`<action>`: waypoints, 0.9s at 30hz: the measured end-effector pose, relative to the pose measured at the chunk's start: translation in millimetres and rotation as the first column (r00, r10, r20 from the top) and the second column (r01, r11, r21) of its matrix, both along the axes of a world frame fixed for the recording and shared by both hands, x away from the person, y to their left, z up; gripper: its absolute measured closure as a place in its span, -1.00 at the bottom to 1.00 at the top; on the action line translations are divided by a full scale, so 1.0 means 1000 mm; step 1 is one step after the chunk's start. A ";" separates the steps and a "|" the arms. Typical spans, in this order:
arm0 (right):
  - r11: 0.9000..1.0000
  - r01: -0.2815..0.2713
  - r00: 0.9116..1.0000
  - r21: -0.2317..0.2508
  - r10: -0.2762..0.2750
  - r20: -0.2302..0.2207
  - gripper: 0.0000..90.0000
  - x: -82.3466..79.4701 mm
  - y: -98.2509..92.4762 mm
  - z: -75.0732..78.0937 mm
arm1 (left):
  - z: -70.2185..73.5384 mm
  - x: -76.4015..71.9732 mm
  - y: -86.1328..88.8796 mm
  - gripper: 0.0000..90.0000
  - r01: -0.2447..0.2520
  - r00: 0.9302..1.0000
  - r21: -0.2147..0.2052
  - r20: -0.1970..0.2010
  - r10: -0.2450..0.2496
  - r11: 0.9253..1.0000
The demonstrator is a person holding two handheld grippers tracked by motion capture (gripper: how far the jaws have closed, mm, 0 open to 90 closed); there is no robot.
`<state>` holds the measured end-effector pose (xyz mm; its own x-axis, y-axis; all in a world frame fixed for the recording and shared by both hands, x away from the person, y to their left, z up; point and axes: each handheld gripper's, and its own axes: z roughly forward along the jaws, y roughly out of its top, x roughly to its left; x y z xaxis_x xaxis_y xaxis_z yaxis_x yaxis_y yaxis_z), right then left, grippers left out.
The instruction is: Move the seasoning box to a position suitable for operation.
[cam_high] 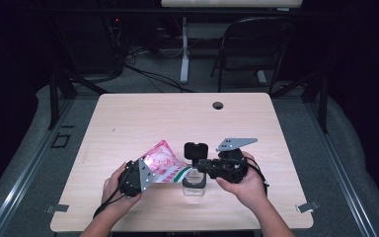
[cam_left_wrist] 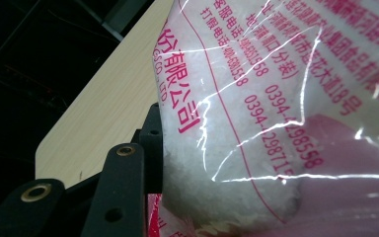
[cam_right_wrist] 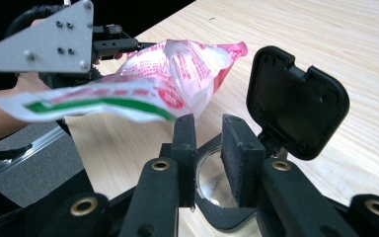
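High view is showing the left gripper pinching a pink-printed clear plastic bag of white granules, its mouth tilting rightward over a clear black-lidded jar, which the right gripper is probably clamping by the rim

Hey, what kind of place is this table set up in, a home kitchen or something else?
Probably a lab or recording workspace, not a kitchen. The bare wooden table has a cable hole, loose cables run across the grey floor behind it, and a folding chair stands against a dark, curtained surround.
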<state>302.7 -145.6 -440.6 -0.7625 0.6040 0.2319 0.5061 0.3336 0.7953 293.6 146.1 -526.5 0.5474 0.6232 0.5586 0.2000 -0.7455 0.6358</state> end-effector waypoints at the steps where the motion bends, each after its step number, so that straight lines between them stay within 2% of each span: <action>1: 1.000 -0.005 1.000 -0.002 0.005 0.000 0.69 0.001 0.000 0.001 | 0.000 0.000 -0.001 0.33 0.003 1.000 0.006 0.002 -0.003 1.000; 8: 1.000 0.000 1.000 -0.007 0.000 0.002 0.71 0.003 0.002 0.004 | 0.000 -0.001 -0.004 0.33 0.006 1.000 0.021 0.019 -0.006 1.000; 20: 1.000 -0.020 1.000 0.000 0.020 0.003 0.70 0.006 0.014 0.008 | 0.001 -0.001 -0.008 0.34 0.012 1.000 0.039 0.028 -0.013 0.999; 27: 0.999 -0.032 0.999 -0.011 0.032 -0.005 0.70 0.009 0.020 0.009 | 0.000 0.000 -0.012 0.34 0.016 0.999 0.041 0.033 -0.018 0.999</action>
